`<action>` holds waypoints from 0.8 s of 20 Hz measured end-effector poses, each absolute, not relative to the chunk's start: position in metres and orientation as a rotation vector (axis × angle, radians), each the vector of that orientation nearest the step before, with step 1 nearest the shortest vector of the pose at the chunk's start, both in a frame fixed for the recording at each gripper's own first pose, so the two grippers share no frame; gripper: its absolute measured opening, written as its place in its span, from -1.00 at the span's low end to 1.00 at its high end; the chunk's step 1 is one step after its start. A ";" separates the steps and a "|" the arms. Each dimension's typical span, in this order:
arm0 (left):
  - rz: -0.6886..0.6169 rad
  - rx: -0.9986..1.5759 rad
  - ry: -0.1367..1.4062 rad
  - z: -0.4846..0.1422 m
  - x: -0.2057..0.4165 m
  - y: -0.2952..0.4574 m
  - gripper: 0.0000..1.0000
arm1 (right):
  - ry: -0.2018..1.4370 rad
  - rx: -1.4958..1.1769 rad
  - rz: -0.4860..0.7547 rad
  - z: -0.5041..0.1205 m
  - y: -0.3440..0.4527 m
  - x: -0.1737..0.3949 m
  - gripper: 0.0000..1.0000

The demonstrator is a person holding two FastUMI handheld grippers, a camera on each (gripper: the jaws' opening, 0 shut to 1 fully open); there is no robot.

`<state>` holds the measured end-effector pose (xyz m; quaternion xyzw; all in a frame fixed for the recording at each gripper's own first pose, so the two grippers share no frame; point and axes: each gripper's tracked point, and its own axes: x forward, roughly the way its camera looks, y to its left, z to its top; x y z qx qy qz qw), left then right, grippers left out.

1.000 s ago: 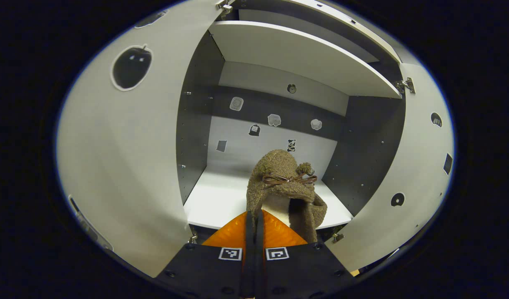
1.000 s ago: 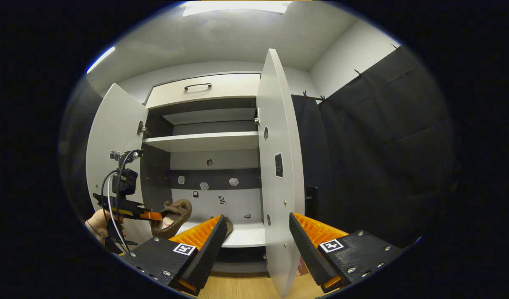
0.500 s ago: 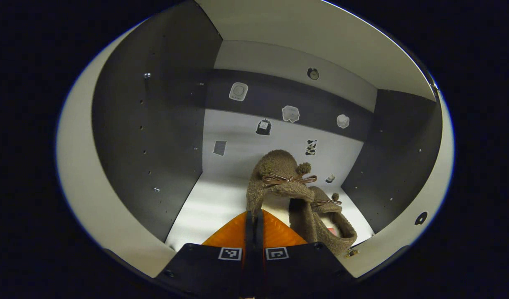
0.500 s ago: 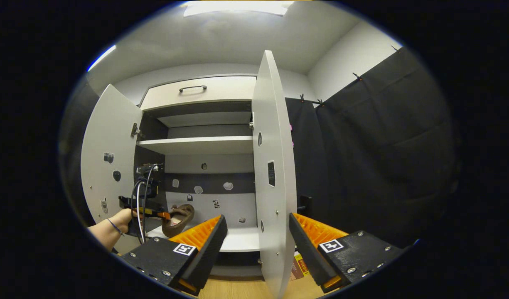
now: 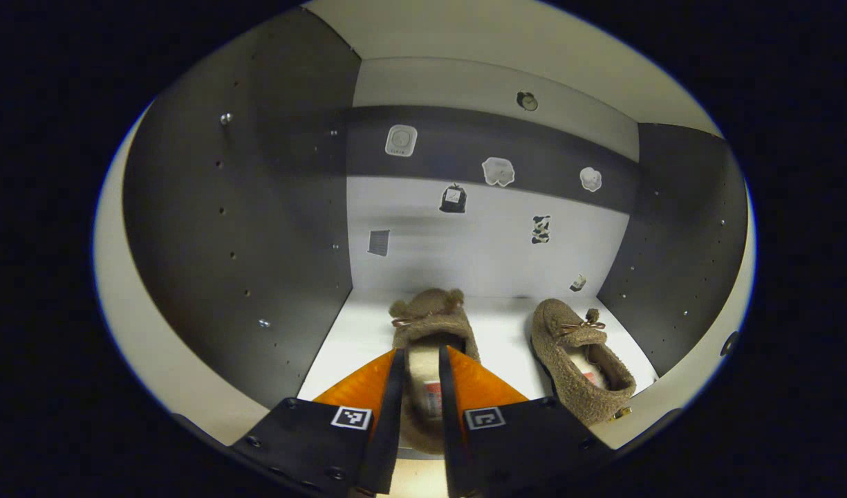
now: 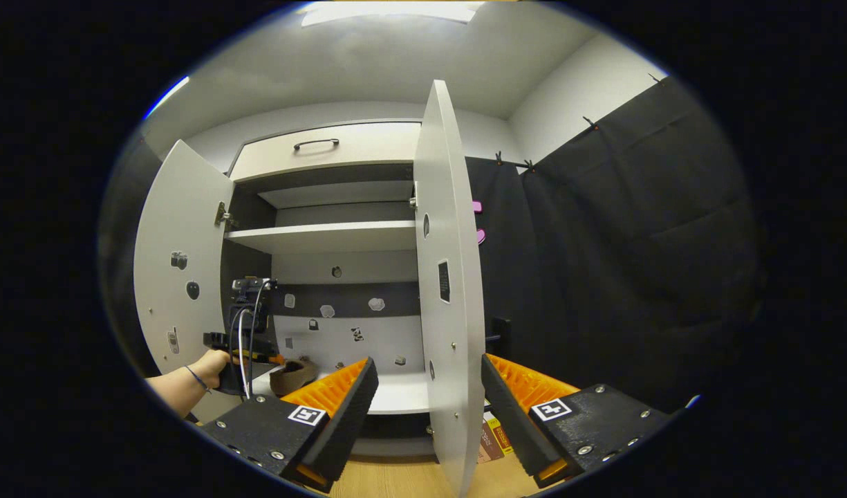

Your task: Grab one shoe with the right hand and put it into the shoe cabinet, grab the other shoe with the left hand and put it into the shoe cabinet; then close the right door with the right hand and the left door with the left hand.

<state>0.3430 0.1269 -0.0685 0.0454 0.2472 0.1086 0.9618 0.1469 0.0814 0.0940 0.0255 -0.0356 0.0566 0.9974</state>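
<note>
Two brown fuzzy shoes sit on the cabinet's bottom shelf [image 5: 506,332]. One shoe [image 5: 430,321] lies right in front of my left gripper [image 5: 420,353], toe to the back wall. The fingers are slightly parted, so this gripper is open, with the shoe's lining showing in the gap. The other shoe [image 5: 579,360] rests to its right. In the right gripper view, a hand holds the left gripper [image 6: 247,349] inside the cabinet by the shoe [image 6: 295,375]. My right gripper [image 6: 428,361] is open in front of the edge of the right door [image 6: 444,277]. The left door [image 6: 178,277] stands wide open.
An upper shelf [image 6: 326,235] and a drawer with a dark handle [image 6: 316,144] sit above. Dark side walls close in the bottom compartment. Black cloth hangs right of the cabinet. Wooden floor [image 6: 395,481] lies below, with small boxes [image 6: 492,439] beside the door's foot.
My left gripper went deeper into the cabinet, lowered its shoe onto the shelf beside the other one, and its fingers parted. The right gripper barely moved.
</note>
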 end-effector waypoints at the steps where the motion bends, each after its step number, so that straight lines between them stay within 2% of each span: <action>1: 0.207 0.095 0.472 -0.058 0.338 0.121 -0.10 | -0.069 0.050 0.113 0.093 0.081 0.146 0.85; 2: 0.202 0.095 0.443 -0.047 0.330 0.118 0.08 | -0.066 0.050 0.113 0.092 0.080 0.144 0.85; 6: 0.199 0.122 0.352 -0.012 0.292 0.107 0.51 | -0.055 0.050 0.116 0.087 0.076 0.139 0.85; 8: 0.191 0.127 0.327 -0.001 0.271 0.100 0.41 | -0.048 0.047 0.117 0.084 0.074 0.138 0.85; 9: 0.181 0.127 0.312 0.005 0.260 0.094 0.62 | -0.044 0.046 0.117 0.082 0.071 0.138 0.85; 10: 0.173 0.135 0.290 0.013 0.249 0.089 0.56 | -0.039 0.045 0.116 0.080 0.069 0.137 0.85; 11: 0.171 0.147 0.267 0.020 0.236 0.087 0.65 | -0.035 0.046 0.116 0.077 0.067 0.137 0.85; 16: 0.155 0.171 0.189 0.040 0.173 0.065 0.81 | -0.004 0.027 0.090 0.055 0.052 0.136 0.85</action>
